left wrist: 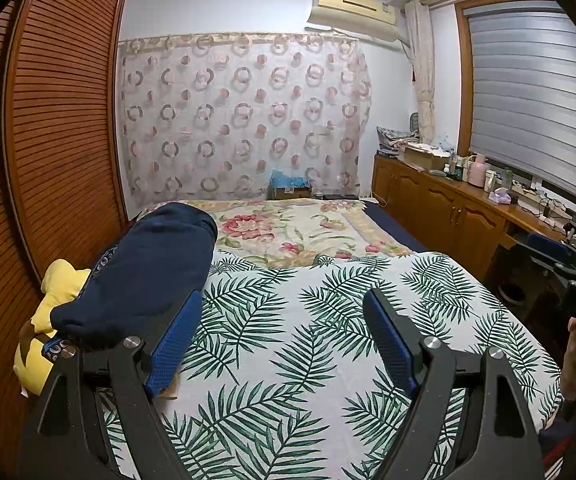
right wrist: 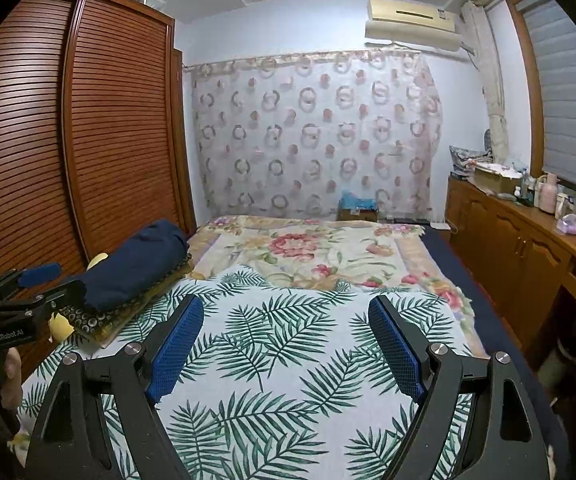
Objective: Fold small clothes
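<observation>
Rolled navy cloth (left wrist: 144, 268) lies on leaf-print sheet (left wrist: 307, 344).

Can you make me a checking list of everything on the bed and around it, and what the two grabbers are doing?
Surface: leaf-print sheet over a floral blanket.
Job's things: folded navy garment on patterned cloth, bed's left edge.
Clutter: yellow soft thing beside the garment.
Grippers: left gripper and right gripper open, empty.
Cables: wires on the counter.
Surroundings: slatted wardrobe, curtain, air conditioner.
</observation>
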Motion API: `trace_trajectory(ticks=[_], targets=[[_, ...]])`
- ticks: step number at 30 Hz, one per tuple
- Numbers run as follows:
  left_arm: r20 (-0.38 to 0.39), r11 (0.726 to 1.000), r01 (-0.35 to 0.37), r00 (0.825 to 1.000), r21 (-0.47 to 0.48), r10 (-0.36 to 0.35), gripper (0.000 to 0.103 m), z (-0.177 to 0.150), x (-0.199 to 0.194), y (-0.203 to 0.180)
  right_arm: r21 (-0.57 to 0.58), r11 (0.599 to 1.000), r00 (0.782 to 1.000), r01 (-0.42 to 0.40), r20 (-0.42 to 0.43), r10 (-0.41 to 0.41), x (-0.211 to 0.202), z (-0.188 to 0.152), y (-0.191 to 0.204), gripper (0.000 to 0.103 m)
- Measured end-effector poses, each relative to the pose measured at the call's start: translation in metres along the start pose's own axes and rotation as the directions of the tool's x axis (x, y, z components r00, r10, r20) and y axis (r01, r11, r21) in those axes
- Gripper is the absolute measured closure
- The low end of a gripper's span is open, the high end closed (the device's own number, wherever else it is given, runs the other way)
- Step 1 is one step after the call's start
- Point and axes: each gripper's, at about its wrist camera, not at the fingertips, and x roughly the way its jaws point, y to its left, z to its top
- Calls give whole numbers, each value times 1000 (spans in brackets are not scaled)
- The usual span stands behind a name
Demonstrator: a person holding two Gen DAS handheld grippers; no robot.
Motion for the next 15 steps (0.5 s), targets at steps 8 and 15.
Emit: trace_trajectory(ticks=[8, 15], targets=[[11, 1000, -6, 1000, -10, 6, 20, -1, -2, 4, -2, 1000, 1000, -1, -4, 1, -3, 1, -4, 17], [18, 1000, -10, 1000, -13, 10, 20, -1, -4, 5, -1, 1000, 1000, -4, -4, 4, -10, 3, -13, 17]])
